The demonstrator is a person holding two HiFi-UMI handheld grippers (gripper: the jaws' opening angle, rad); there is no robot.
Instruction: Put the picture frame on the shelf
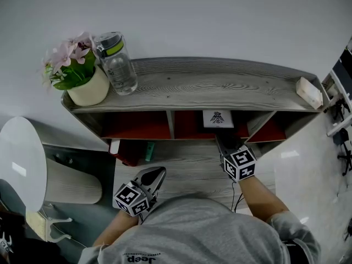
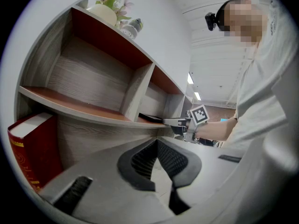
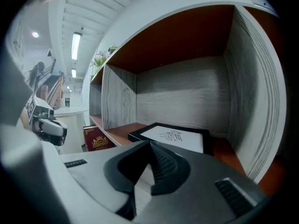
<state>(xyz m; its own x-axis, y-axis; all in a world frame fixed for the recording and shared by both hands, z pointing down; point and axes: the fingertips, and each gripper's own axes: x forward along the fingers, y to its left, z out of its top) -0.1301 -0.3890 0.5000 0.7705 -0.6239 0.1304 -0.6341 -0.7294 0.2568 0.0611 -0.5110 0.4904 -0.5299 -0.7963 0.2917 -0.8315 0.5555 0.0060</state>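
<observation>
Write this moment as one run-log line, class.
picture frame: flat in middle compartment of shelf | right claw: shut, empty, facing frame | left claw: shut, empty

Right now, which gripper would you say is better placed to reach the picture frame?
Right, probably: the right gripper is just before the compartment where the picture frame lies flat; the left gripper sits farther back, leftward.

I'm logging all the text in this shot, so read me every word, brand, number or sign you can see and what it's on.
"Jeep": printed on the person's grey shirt, upside down in the head view; the small line beside it is too small to read.
Black picture frame: a bird-like emblem only, with no legible words.
Red book: a gold crest, with any lettering too blurred to read.
</observation>
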